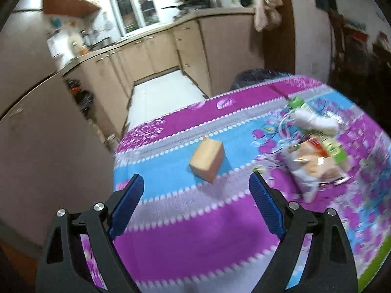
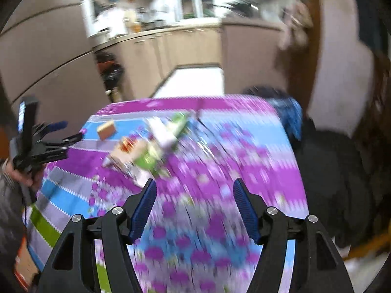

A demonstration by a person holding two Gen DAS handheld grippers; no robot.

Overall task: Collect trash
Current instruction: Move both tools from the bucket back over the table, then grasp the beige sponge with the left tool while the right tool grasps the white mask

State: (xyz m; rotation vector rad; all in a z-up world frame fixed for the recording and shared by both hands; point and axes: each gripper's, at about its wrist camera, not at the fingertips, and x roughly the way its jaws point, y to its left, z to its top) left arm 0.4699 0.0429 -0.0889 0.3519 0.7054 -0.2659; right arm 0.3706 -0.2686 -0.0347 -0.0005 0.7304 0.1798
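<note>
A pile of trash lies on the table with the purple and blue cloth (image 1: 195, 232). It holds a small tan box (image 1: 207, 162), a snack bag (image 1: 315, 168), a white crumpled wad (image 1: 315, 122) and a green wrapper (image 1: 297, 102). My left gripper (image 1: 196, 185) is open and empty, with the box just beyond its tips. My right gripper (image 2: 194, 188) is open over the cloth (image 2: 220, 146), empty, with the blurred snack bag (image 2: 132, 153) ahead to its left. The right wrist view also shows the box (image 2: 106, 130) and the left gripper (image 2: 68, 130), held by a hand at the far left.
A dark bin (image 1: 254, 78) stands past the table's far edge, also visible as a dark bin (image 2: 268, 92) with something blue beside it. Kitchen cabinets (image 1: 151, 56) and white floor (image 1: 161, 92) lie beyond. A dark chair or cloth (image 2: 337, 183) sits right of the table.
</note>
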